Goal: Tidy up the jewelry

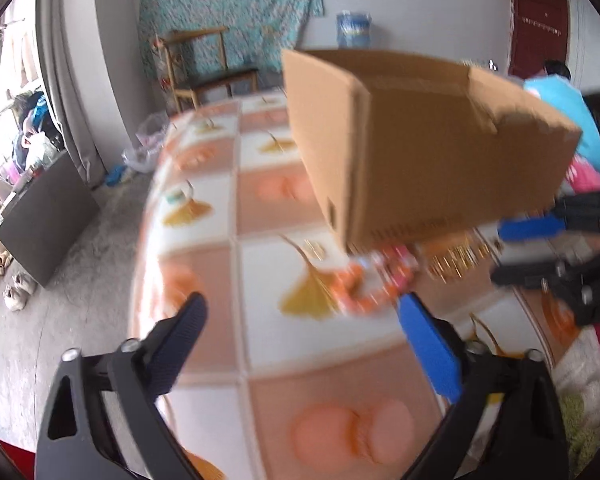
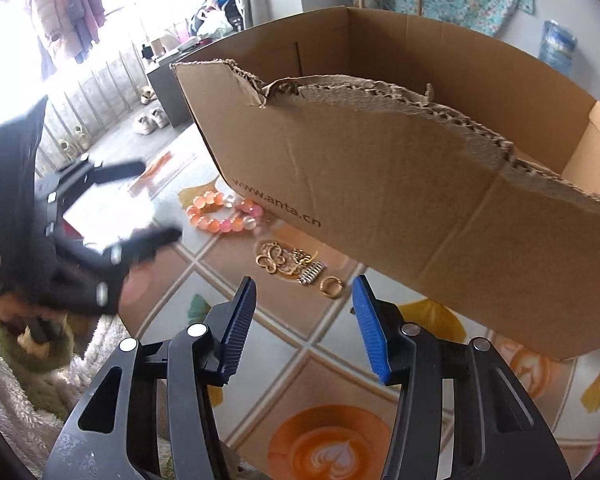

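An orange and pink bead bracelet (image 2: pixel 220 212) lies on the patterned tablecloth (image 2: pixel 300 360), right by the front wall of an open cardboard box (image 2: pixel 380 180). A small pile of gold pieces (image 2: pixel 278 258), a silver spring-like piece (image 2: pixel 312 274) and a gold ring (image 2: pixel 331 287) lie just beyond my right gripper (image 2: pixel 305 284). Its jaws stand partly apart above the table and press on nothing. My left gripper (image 1: pixel 302 304) is open wide and empty, short of the blurred bracelet (image 1: pixel 364 284) and gold pieces (image 1: pixel 456 260). Each gripper shows in the other's view: the right gripper (image 1: pixel 540 248), the left gripper (image 2: pixel 158 202).
The cardboard box (image 1: pixel 420 140) takes up the far side of the table (image 1: pixel 260 208). A wooden chair (image 1: pixel 204 64), a dark cabinet (image 1: pixel 44 216) and shoes (image 1: pixel 18 292) stand on the floor to the left. Fluffy fabric (image 2: pixel 4 380) lies at the near table edge.
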Demonstrator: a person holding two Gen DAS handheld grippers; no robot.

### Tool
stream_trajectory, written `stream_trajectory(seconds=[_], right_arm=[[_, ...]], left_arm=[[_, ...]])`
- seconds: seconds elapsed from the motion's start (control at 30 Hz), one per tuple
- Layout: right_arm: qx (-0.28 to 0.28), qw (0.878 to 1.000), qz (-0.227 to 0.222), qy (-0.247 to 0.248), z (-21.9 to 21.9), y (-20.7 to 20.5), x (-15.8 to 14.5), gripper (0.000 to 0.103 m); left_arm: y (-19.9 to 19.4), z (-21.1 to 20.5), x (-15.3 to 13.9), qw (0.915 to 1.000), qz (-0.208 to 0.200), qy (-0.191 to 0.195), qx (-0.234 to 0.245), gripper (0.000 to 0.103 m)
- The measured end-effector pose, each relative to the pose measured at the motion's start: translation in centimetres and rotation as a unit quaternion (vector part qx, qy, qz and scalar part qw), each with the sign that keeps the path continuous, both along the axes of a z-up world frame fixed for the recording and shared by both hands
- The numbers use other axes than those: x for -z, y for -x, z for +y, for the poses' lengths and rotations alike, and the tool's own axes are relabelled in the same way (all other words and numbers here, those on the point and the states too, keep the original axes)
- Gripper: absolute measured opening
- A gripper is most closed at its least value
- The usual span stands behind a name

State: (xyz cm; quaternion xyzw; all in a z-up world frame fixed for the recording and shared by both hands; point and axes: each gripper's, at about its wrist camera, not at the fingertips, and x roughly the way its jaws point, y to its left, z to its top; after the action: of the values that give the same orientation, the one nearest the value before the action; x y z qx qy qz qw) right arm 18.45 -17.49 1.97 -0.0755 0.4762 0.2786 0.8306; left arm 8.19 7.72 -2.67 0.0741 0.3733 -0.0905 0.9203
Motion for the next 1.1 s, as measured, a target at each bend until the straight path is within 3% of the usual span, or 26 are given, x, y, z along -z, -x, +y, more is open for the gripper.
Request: stream_trajectory(seconds=[0.13,0.23,0.3,0.53,0.7,0.9,1.1], right_arm=[[0.002,1.000,0.005,-0.007,-0.4,0.1,0.0,0.045],[0.006,1.000,0.007,-0.013,-0.7,0.1,-0.1,0.045],[0.006,1.000,0.007,-0.016,-1.1,0.0,-0.1,0.045],[0.009,1.000,0.011,-0.025,-1.8,-0.1,-0.1,0.045],[0.010,1.000,0.013,-0.027,-2.5,0.0,-0.1,0.044],[0.014,0.999,0.015,-0.028,-2.4,0.3,-0.1,0.042],[0.020,0.999,0.011,-0.027,-2.5,1.0,-0.6,0.040]], left_arm=[[-1.9,0.7,-0.3,0.9999,-0.003,-0.004,0.010,0.056],[-3.0,0.3,0.0,0.9992,0.010,-0.005,0.038,0.038],[-3.4,-0.2,0.2,0.9983,0.019,-0.003,0.055,0.032],[-5.2,-0.5,1.4,0.9942,0.053,-0.003,0.094,0.026],[-5.5,-0.4,1.4,0.9925,0.057,0.002,0.108,0.019],[-5.7,-0.8,1.4,0.9893,0.060,-0.002,0.133,0.019],[-5.4,-0.6,1.4,0.9902,0.059,-0.007,0.126,0.012]])
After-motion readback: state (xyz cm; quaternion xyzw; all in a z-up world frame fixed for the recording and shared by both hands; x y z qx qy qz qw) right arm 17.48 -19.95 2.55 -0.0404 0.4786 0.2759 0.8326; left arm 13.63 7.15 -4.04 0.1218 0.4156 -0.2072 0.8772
